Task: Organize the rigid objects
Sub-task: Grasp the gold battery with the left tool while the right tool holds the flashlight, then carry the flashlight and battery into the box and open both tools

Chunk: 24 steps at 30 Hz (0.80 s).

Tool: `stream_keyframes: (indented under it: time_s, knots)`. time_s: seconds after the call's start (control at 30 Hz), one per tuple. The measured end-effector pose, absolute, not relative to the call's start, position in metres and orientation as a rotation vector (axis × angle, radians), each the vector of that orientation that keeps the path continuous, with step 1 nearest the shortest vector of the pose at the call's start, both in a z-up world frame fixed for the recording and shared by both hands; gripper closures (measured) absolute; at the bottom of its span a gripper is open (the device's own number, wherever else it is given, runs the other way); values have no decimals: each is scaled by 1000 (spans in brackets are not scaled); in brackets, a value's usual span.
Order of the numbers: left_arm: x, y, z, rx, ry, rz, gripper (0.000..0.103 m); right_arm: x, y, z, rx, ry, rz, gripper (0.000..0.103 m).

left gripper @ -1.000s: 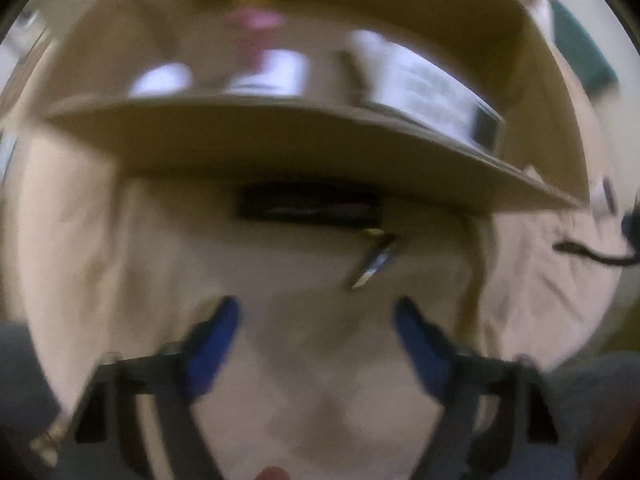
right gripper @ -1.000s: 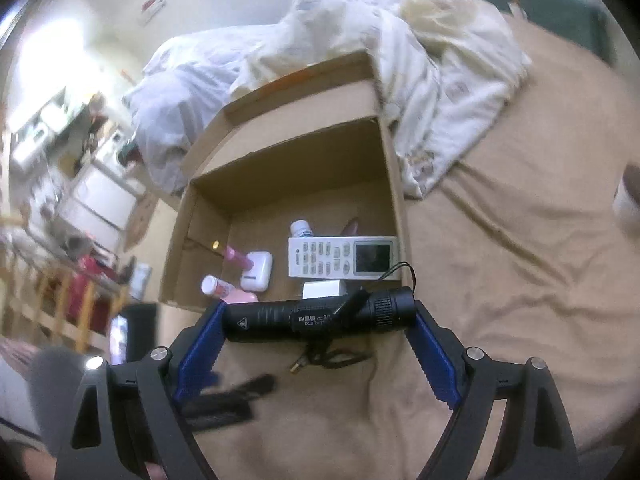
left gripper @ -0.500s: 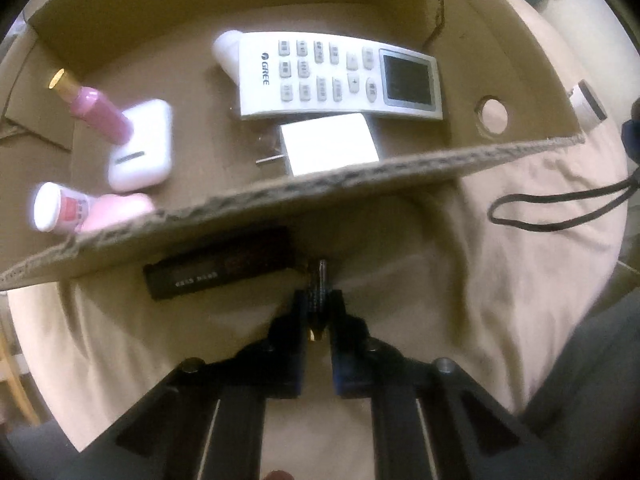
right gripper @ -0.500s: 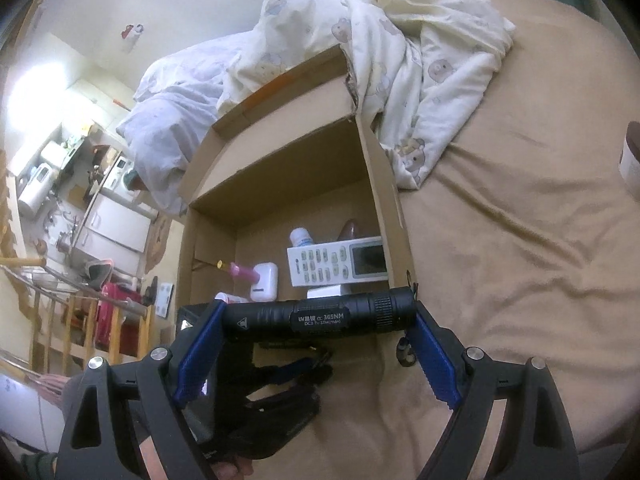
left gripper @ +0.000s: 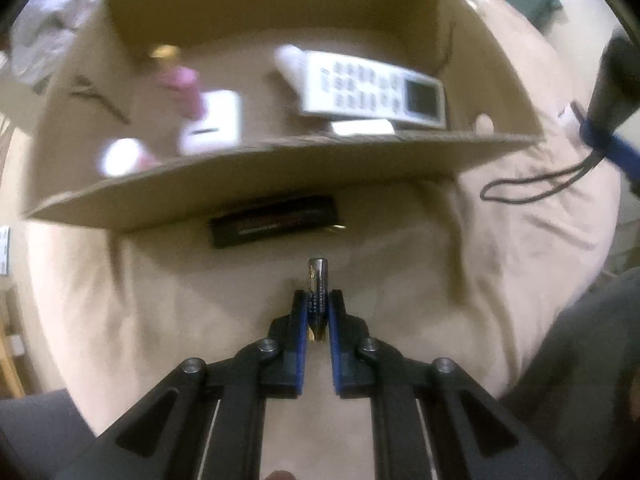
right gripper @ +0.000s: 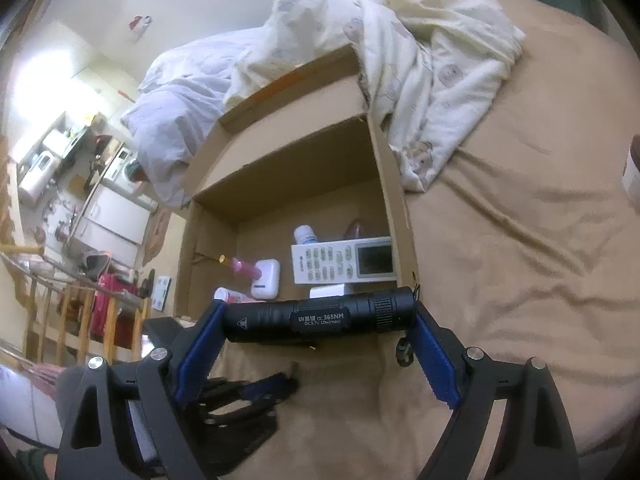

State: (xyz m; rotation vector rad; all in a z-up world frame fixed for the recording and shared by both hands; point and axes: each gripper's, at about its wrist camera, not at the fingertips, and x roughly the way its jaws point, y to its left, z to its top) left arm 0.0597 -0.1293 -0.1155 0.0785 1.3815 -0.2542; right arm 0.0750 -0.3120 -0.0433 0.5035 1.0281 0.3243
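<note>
while pinching battery in left gripper and flashlight in right gripper, calls for carrying both over box wall.

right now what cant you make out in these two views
- Black item on the bedsheet, left wrist view: blurred, label unreadable, top edge under the cardboard box flap.
- Pink bottle, left wrist view: motion blur.
- Dark object behind the remote, right wrist view: mostly hidden.
- Jar, right wrist view: cut by the edge.
</note>
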Motion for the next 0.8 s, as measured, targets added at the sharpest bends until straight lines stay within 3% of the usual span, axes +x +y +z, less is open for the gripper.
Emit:
stream_keyframes:
  time_s: [0.4, 0.8]
  knots:
    - [73, -47, -57, -22, 1250, -146, 94, 74, -283, -44, 342, 1052, 355, 10]
    - [90, -35, -30, -83, 1254, -176, 94, 91, -262, -7, 327, 1002, 478, 10]
